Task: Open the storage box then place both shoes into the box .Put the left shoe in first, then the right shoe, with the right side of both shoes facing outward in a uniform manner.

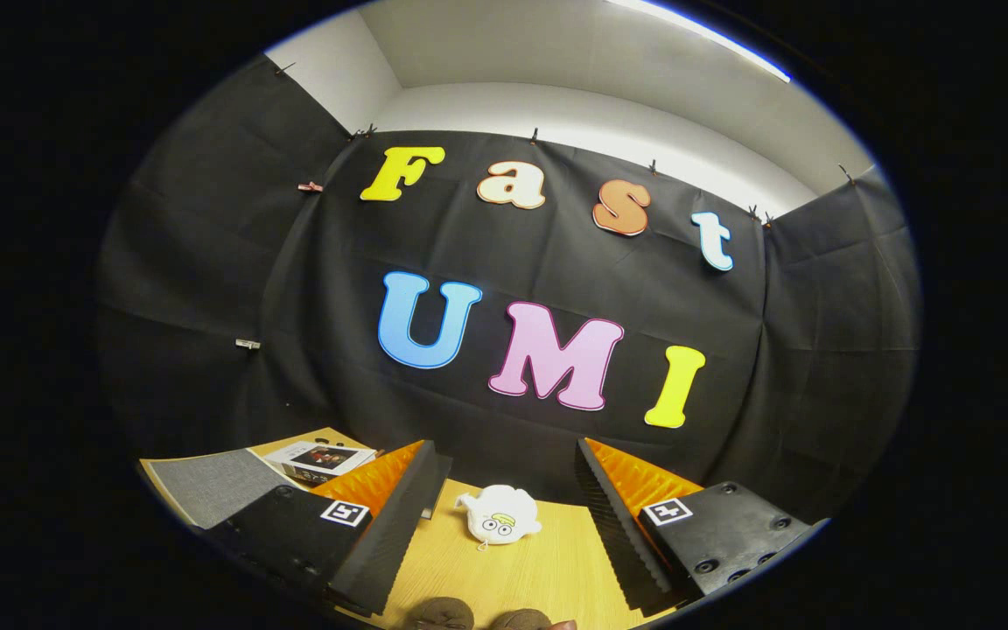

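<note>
I see my hand-held gripper (504,490) spread wide, holding nothing; a white plush toy (499,514) lies on the bench (548,569) between its fingers, lower centre.

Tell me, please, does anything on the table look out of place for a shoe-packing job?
Yes: a small white plush toy with a cartoon face lies on the wooden table, just ahead of the gripper, whose jaws stand wide open and hold nothing. It is no part of shoe packing. Nothing looks spilled or damaged.

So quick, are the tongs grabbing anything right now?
Tongs: open, holding nothing; a small white plush toy lies on the table between the fingers, untouched.
</note>
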`<state>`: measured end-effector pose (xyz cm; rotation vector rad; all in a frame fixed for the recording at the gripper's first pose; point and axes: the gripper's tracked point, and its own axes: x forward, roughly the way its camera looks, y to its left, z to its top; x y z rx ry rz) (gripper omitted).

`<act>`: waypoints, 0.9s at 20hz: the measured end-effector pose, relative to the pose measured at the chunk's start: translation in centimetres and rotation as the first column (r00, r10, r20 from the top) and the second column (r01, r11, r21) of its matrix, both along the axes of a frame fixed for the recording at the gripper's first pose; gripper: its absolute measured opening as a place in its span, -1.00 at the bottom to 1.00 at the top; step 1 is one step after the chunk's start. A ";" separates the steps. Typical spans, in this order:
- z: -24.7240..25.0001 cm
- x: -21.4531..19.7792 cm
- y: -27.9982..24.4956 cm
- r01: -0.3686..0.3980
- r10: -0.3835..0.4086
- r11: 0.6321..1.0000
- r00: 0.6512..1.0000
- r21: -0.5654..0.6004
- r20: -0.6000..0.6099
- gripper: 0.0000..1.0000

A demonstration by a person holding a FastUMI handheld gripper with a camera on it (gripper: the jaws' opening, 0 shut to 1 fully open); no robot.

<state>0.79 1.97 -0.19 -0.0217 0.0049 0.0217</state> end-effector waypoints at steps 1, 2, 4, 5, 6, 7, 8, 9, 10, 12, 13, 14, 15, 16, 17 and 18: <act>0.0 0.0 0.2 -0.005 0.005 1.000 1.000 0.001 0.000 0.94; -0.1 0.1 0.4 -0.009 0.009 1.000 1.000 0.000 -0.002 0.94; -0.3 0.1 0.8 -0.024 0.024 1.000 1.000 0.000 -0.011 0.94; -0.6 0.2 1.1 -0.033 0.033 0.999 0.999 0.003 -0.021 0.94; -0.9 0.3 1.3 -0.041 0.042 0.999 0.999 0.010 -0.033 0.95; -1.1 0.2 1.6 -0.052 0.052 0.998 0.998 0.020 -0.043 0.95; -1.4 0.2 1.9 -0.064 0.065 0.998 0.996 0.030 -0.057 0.94; -1.8 0.3 2.3 -0.082 0.085 0.996 0.994 0.043 -0.070 0.95; -2.2 0.3 3.0 -0.111 0.115 0.992 0.989 0.058 -0.089 0.95; -3.4 0.2 4.6 -0.176 0.188 0.979 0.973 0.099 -0.135 0.95; -4.0 0.1 5.4 -0.210 0.229 0.969 0.961 0.132 -0.155 0.95; -4.6 0.0 6.3 -0.243 0.273 0.954 0.946 0.173 -0.176 0.95; -5.2 -0.3 7.2 -0.276 0.319 0.936 0.928 0.220 -0.192 0.94; -5.8 -0.4 8.0 -0.305 0.365 0.913 0.907 0.271 -0.210 0.94; -6.7 -0.6 8.9 -0.330 0.414 0.885 0.880 0.328 -0.231 0.95; -7.3 -1.0 9.8 -0.355 0.466 0.853 0.849 0.383 -0.250 0.94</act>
